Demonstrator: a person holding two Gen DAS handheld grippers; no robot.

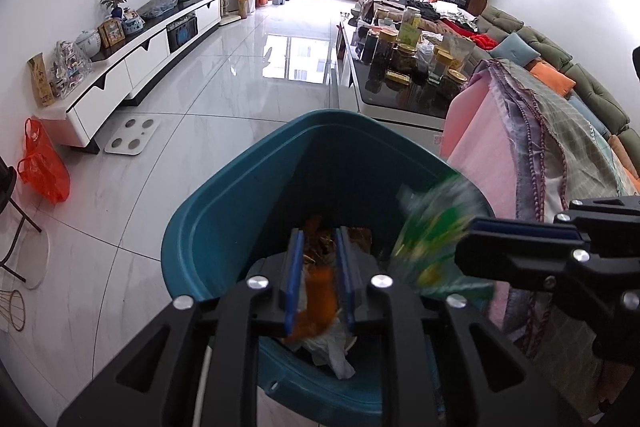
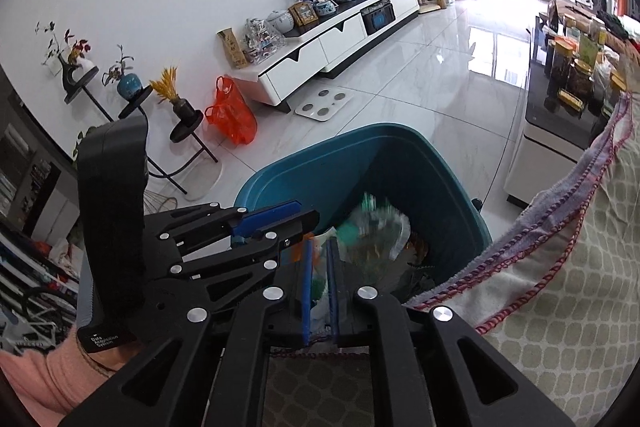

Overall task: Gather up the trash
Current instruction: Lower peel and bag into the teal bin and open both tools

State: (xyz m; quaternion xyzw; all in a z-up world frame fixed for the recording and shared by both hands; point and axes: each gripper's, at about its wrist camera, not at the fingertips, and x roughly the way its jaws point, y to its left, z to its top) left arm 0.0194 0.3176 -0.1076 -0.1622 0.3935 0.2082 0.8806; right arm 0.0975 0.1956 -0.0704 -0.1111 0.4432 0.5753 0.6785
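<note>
A teal trash bin [image 1: 224, 211] stands on the tiled floor, also in the right wrist view [image 2: 304, 163]. My left gripper [image 1: 320, 239] is over the bin, fingers apart, with an orange wrapper [image 1: 318, 301] blurred between them and above white paper [image 1: 332, 351] in the bin. My right gripper [image 2: 319, 247] is open over the bin; it shows in the left wrist view [image 1: 516, 243] at the right. A green and clear plastic wrapper [image 1: 436, 231] is blurred in mid-air just off its tip, seen from the right wrist [image 2: 372, 227] over the bin's contents.
A cloth-covered surface [image 2: 560, 267] lies close on the right of the bin. A black coffee table [image 1: 400, 95] with several jars stands beyond. A white TV cabinet [image 1: 132, 63], a white scale [image 1: 132, 137] and an orange bag [image 1: 42, 167] are at the left.
</note>
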